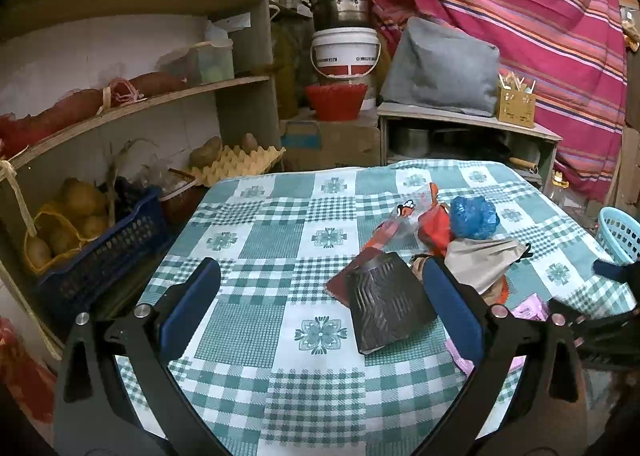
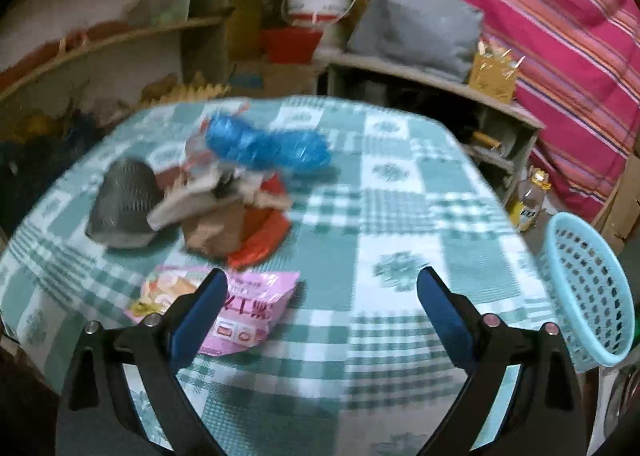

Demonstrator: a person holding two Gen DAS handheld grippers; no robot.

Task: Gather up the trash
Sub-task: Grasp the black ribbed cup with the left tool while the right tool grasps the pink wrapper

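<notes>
- Both my left tongs (image 1: 320,300) and right tongs (image 2: 322,308) are spread and hold nothing.
- The trash pile (image 2: 224,207) lies on the counter (image 2: 400,215), well left of the blue basket (image 2: 588,288) at its edge.
- Collecting looks barely started; next, I judge, my right tongs close on the pink wrapper (image 2: 256,304) nearest the basket.

Home storeroom-kitchen. Wooden shelves (image 1: 132,103) with potatoes (image 1: 76,215), egg tray (image 1: 240,161), stacked pot (image 1: 342,3), bucket (image 1: 345,51). Checked tablecloth (image 1: 256,328).
</notes>
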